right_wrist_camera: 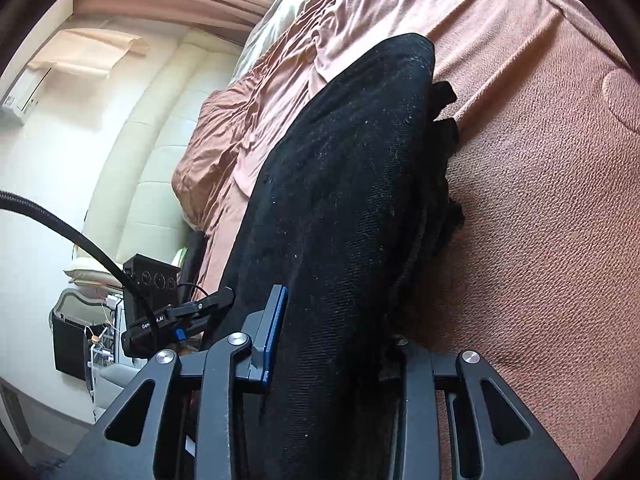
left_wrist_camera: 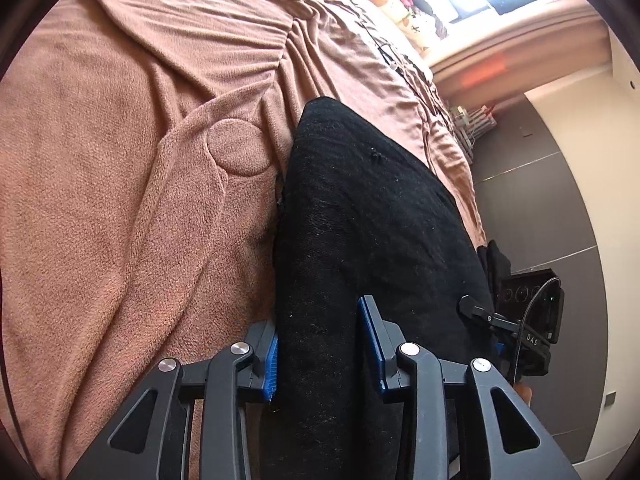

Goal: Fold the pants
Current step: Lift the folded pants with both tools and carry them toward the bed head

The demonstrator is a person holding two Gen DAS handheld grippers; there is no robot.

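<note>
Black pants (left_wrist_camera: 360, 208) lie on a brown fleece blanket (left_wrist_camera: 100, 184) on a bed and rise toward both cameras. My left gripper (left_wrist_camera: 320, 344) is shut on a thick fold of the black cloth, which fills the gap between its blue pads (left_wrist_camera: 271, 354). The right wrist view shows the same pants (right_wrist_camera: 344, 184), with my right gripper (right_wrist_camera: 332, 344) shut on their near edge. One of its blue pads (right_wrist_camera: 276, 332) shows; cloth hides the other. Each view catches the other gripper off to the side, also at the pants' edge.
A rumpled pinkish sheet (left_wrist_camera: 360, 52) covers the bed beyond the blanket (right_wrist_camera: 540, 200). Dark floor tiles (left_wrist_camera: 532, 208) and a pale wall run beside the bed. A padded cream headboard (right_wrist_camera: 160, 152), a pale pillow (right_wrist_camera: 272, 16) and a black bin (right_wrist_camera: 70, 344) sit on the right wrist view's left.
</note>
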